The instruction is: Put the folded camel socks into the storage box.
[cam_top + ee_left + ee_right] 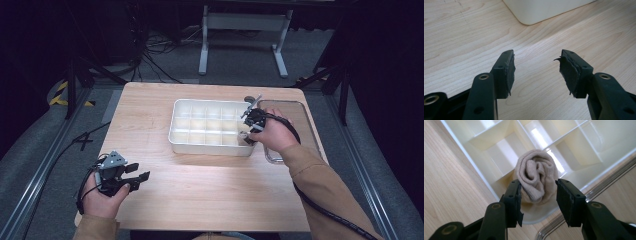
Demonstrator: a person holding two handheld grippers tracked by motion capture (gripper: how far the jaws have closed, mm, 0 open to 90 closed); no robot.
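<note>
A rolled beige sock sits in the near right corner compartment of a white divided tray. My right gripper points down over that corner, its jaws standing on either side of the sock and spread a little wider than the roll, not pressing it. My left gripper rests low over the table near the front left, open, with bare wood between its jaws. A corner of the white tray lies ahead of it.
A clear plastic lid or tray lies flat against the right side of the white tray; its rim runs just under my right gripper. The tray's other compartments look empty. Bare wood spans the table front and left.
</note>
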